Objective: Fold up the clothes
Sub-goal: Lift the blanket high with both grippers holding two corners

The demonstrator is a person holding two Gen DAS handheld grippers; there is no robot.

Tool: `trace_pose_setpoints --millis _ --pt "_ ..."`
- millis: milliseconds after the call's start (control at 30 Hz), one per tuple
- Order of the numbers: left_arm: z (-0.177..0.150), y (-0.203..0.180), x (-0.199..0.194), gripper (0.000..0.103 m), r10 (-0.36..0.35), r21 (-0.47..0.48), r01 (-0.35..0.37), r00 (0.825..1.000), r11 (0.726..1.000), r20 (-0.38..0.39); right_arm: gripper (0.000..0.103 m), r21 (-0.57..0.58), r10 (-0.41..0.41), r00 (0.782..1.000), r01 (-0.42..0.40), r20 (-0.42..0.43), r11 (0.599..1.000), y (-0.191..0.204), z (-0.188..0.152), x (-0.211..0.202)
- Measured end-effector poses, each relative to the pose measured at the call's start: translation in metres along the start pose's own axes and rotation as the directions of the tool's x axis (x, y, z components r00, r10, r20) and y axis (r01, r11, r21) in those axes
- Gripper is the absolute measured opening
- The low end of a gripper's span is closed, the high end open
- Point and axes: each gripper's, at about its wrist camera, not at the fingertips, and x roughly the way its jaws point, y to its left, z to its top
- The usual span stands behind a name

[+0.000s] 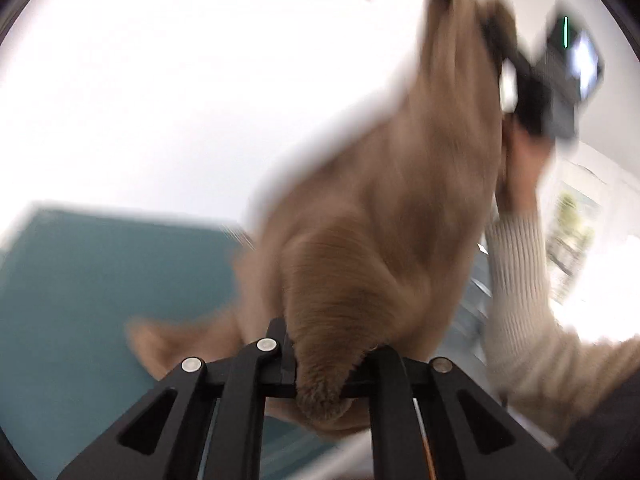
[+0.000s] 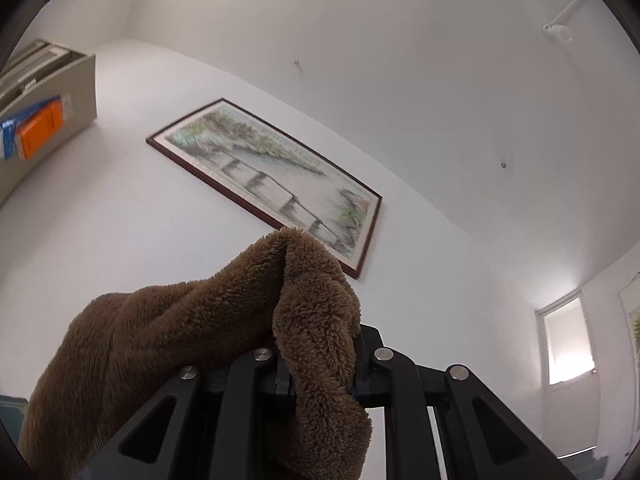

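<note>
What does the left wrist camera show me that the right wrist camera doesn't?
Only the left wrist view shows the right gripper seen from outside, the person's hand and ribbed sleeve, and a teal surface below. Only the right wrist view shows the full framed painting and a shelf. Both show the brown fleece garment clamped in the gripper.

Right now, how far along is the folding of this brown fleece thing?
Early stage. Done: both grips are made; the left gripper and right gripper each have their jaws shut on the brown fleece garment. In hand: it hangs lifted between them in the air, bunched. Left: no fold or flat, laid-out cloth is visible yet.
</note>
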Motion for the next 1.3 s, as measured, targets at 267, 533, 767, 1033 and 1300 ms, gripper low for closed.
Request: trace_pose_setpoints --millis 267,533,767,1033,1300 --pt "0.108 -0.021 -0.159 0.011 0.199 0.011 -0.242 0.824 0.970 0.530 0.018 0.151 0.023 0.987 0.002 -0.162 0.989 -0.055 -0.043 0.022" --pt "0.128 -0.092 -0.236 0.011 0.145 0.097 -0.319 0.653 0.943 0.743 0.018 0.196 0.011 0.999 -0.002 -0.048 0.981 -0.087 -0.016 -0.015" --pt "0.103 -0.109 -0.272 0.011 0.155 0.090 -0.354 0.605 0.931 0.781 0.018 0.210 0.005 1.000 -0.010 0.025 0.978 -0.108 0.003 -0.048" --pt "0.101 -0.093 -0.251 0.011 0.162 0.067 -0.323 0.629 0.944 0.761 0.018 0.150 0.003 1.000 -0.002 -0.001 0.989 -0.104 -0.007 -0.071" --pt "0.095 -0.097 -0.261 0.011 0.147 0.066 -0.316 0.603 0.947 0.784 0.018 0.119 -0.021 1.000 0.019 0.012 0.993 -0.104 -0.005 -0.086"
